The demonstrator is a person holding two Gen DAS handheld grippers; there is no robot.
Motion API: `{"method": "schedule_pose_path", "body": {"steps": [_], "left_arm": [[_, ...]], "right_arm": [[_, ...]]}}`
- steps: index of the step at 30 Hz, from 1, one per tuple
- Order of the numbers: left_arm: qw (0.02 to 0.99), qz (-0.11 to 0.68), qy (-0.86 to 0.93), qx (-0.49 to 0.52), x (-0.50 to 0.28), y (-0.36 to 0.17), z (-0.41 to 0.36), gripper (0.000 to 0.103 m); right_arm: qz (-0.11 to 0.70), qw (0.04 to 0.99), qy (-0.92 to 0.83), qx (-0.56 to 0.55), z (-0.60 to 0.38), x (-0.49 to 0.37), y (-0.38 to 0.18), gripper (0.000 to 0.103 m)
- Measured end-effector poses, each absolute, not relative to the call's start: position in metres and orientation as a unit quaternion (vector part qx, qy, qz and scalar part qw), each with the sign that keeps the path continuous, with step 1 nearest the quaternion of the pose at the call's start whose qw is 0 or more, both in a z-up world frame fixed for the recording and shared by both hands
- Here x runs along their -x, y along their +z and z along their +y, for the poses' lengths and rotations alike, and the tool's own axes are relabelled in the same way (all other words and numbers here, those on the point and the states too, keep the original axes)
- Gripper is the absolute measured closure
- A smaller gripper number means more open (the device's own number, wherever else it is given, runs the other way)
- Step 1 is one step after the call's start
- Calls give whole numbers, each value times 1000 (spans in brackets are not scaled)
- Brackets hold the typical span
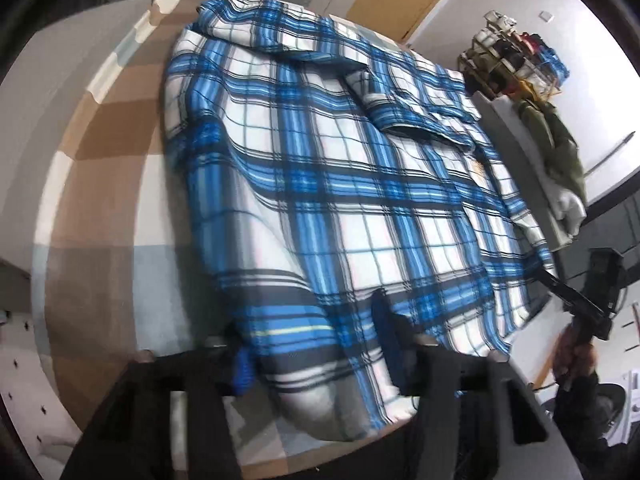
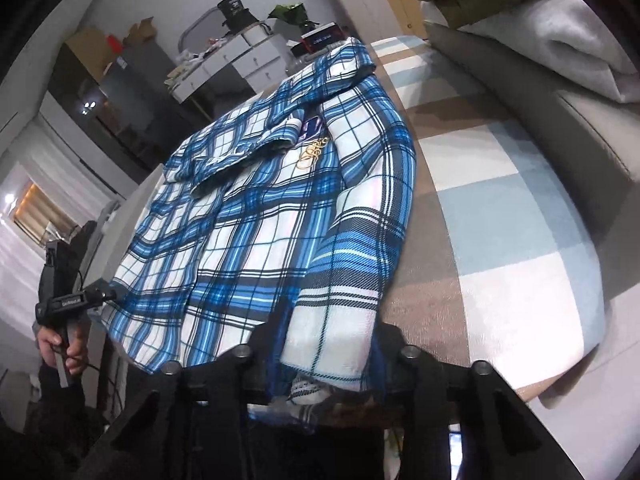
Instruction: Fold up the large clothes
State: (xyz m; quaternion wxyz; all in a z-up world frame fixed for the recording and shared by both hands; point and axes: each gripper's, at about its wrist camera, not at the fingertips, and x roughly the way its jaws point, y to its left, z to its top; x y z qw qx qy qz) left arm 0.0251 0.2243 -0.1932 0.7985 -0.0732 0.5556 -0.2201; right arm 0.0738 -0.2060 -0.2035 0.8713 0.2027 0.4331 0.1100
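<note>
A large blue-and-white plaid shirt (image 1: 320, 160) (image 2: 240, 220) lies spread flat on a checked beige, pale blue and white cover (image 1: 100, 160) (image 2: 500, 200), one sleeve folded across its chest. My left gripper (image 1: 312, 348) is shut on the shirt's near hem, with cloth bunched between its blue pads. At the other hem corner my right gripper (image 2: 328, 344) is shut on a doubled fold of the plaid cloth. Each gripper also shows in the other view, held by a hand: the right gripper (image 1: 576, 296) at the far right, the left gripper (image 2: 80, 300) at the far left.
Folded olive and grey clothes (image 1: 560, 168) are piled beside the shirt's right side, seen as grey cushions or folded cloth (image 2: 560, 40) in the right wrist view. A shoe rack (image 1: 512, 60) and white drawers (image 2: 240, 64) stand beyond the cover's far edge.
</note>
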Motion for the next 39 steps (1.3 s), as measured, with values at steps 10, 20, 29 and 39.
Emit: {"method": "schedule_pose_path", "body": {"steps": [10,20,29,39], "left_arm": [[812,552,-181,48,-5,-182,232,99],[808,524,-252,96,-5,-128,248,99],[764,588,-176,198,-191,-137,280,74],[830,537,-121,95,-195,-114,296,22]], "right_arm": [[434,873,107,-197,-237,-64,-181,96],[395,866,153,-267,-248,-60,-124,94],[418,869,55,-258,-254,-251,-110,91],[406,886,56,-220,-261,-309,-118,31]]}}
